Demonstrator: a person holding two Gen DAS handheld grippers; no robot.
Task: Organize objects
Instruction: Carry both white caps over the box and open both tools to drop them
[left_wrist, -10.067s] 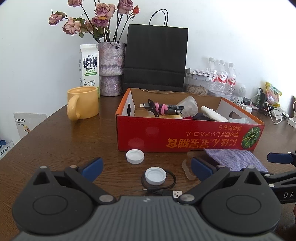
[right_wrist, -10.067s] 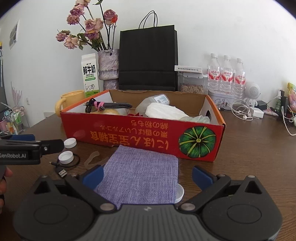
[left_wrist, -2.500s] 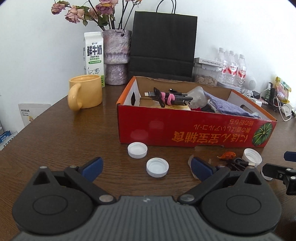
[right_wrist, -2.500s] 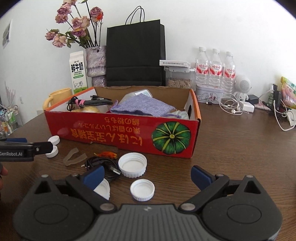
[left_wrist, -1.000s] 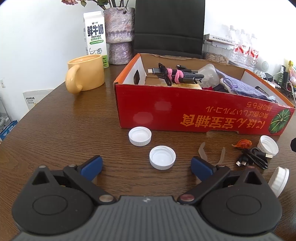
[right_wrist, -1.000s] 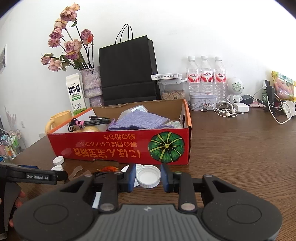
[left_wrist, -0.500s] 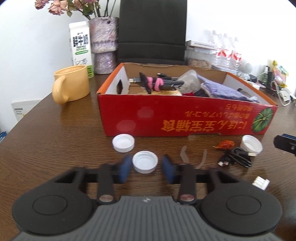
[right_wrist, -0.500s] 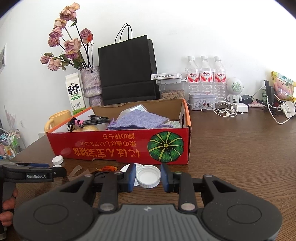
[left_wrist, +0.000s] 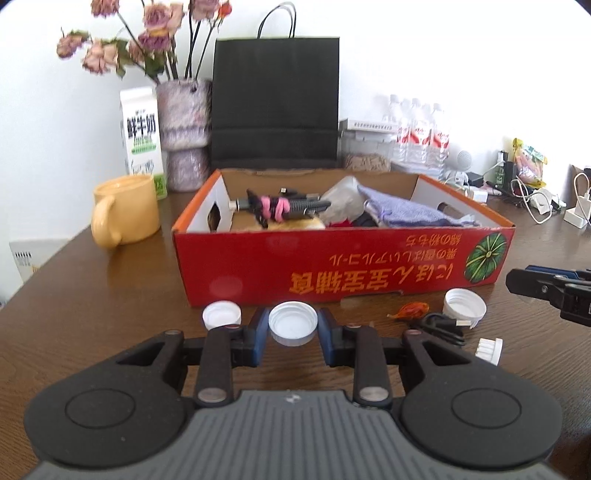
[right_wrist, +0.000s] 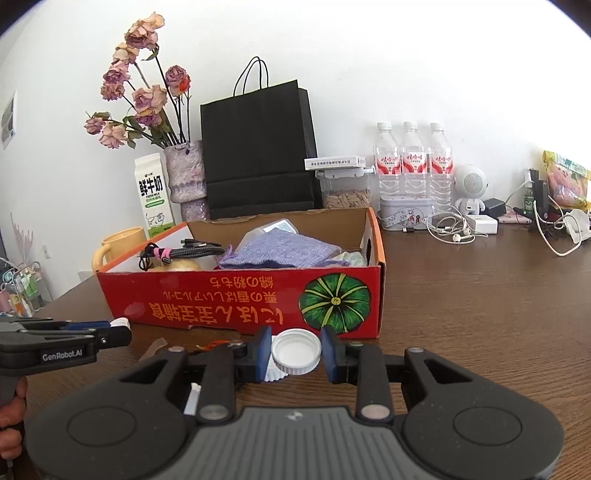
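Observation:
My left gripper (left_wrist: 292, 328) is shut on a white bottle cap (left_wrist: 293, 323), held just in front of the red cardboard box (left_wrist: 332, 266). My right gripper (right_wrist: 296, 351) is shut on another white cap (right_wrist: 296, 350) near the box's front right corner (right_wrist: 343, 302). The box holds a purple cloth pouch (left_wrist: 406, 214), a black cable tied with pink (left_wrist: 280, 205) and other items. On the table lie a white cap (left_wrist: 221, 314), a larger white cap (left_wrist: 465, 303), a black USB cable (left_wrist: 441, 326), an orange scrap (left_wrist: 410, 309) and a small white ribbed piece (left_wrist: 489, 350).
A yellow mug (left_wrist: 125, 210), milk carton (left_wrist: 142, 140), flower vase (left_wrist: 184, 136) and black paper bag (left_wrist: 275, 103) stand behind the box. Water bottles (right_wrist: 413, 166), a white speaker (right_wrist: 471, 186), earphones and chargers crowd the back right. The right gripper's tip shows in the left view (left_wrist: 546, 286).
Half a second ago the left gripper was closing around the cap on the table; now it grips the cap and has lifted slightly. The right gripper holds its cap as before.

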